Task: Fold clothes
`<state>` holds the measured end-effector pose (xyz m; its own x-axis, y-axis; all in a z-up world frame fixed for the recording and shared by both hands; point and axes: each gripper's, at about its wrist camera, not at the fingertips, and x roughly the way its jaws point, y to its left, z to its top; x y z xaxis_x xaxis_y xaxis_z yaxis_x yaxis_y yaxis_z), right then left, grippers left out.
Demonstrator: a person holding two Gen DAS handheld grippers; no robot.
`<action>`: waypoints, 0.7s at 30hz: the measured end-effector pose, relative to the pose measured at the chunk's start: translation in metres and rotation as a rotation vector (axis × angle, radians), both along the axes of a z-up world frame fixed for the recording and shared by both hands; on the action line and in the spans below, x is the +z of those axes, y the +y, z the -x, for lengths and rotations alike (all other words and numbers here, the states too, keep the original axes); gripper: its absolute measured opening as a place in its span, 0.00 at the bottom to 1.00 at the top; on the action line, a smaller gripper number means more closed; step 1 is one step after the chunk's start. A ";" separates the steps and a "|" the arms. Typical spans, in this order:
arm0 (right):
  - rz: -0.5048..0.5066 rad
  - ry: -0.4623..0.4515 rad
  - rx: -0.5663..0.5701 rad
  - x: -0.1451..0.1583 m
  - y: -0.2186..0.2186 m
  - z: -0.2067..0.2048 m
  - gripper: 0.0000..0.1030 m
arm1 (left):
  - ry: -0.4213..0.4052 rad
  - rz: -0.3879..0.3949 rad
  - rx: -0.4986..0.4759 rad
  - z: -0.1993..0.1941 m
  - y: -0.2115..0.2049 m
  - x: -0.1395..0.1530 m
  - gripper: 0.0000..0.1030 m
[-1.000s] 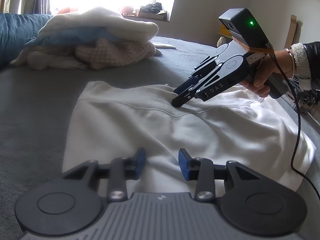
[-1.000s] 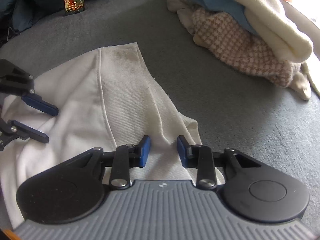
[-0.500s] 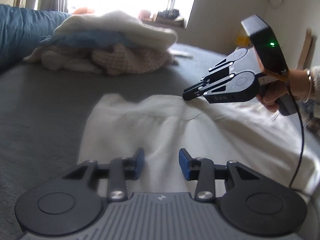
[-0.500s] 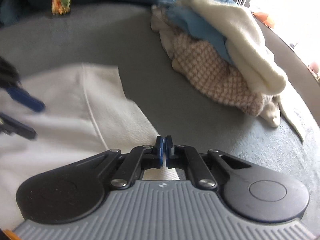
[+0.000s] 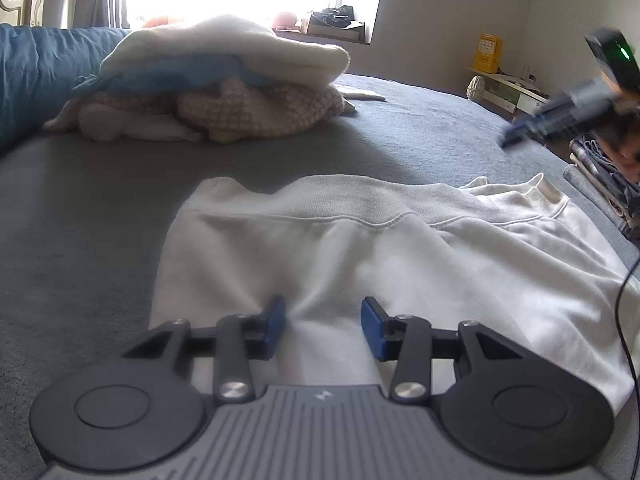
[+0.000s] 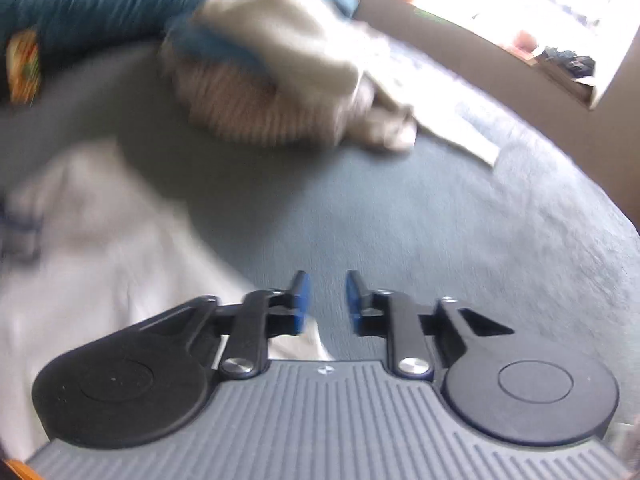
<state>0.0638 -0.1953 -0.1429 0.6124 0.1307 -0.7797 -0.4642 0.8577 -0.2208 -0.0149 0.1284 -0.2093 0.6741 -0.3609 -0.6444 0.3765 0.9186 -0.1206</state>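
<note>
Right gripper has just let go of the white sweatshirt: its jaws have been opening, nothing sits between them, and it has swung clear beyond the sweatshirt's collar side. Left gripper hovers over the sweatshirt's near part, jaws spread, holding nothing. That hem fold looks laid, so the sweatshirt, flat on the grey bed, awaits its next fold.

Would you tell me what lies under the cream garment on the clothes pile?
Under the cream garment lies a blue piece, then a checked pink one. Anything deeper is covered.
</note>
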 end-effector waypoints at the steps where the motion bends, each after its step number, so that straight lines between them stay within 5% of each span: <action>1: 0.031 0.030 0.023 -0.005 -0.004 0.004 0.24 | -0.001 -0.004 -0.002 0.000 -0.001 0.000 0.43; 8: 0.219 0.174 0.154 -0.038 -0.014 -0.003 0.25 | 0.004 -0.014 -0.001 0.001 -0.002 0.001 0.42; 13: 0.225 0.301 0.208 -0.051 -0.015 -0.017 0.25 | 0.004 -0.012 0.002 0.002 -0.002 0.001 0.42; 21: 0.178 0.380 0.209 -0.052 -0.021 -0.032 0.26 | -0.003 -0.022 -0.014 0.001 -0.001 -0.001 0.43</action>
<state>0.0959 -0.2163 -0.1951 0.2537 0.0649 -0.9651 -0.6991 0.7018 -0.1366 -0.0162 0.1270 -0.2102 0.6714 -0.3561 -0.6499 0.3896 0.9156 -0.0993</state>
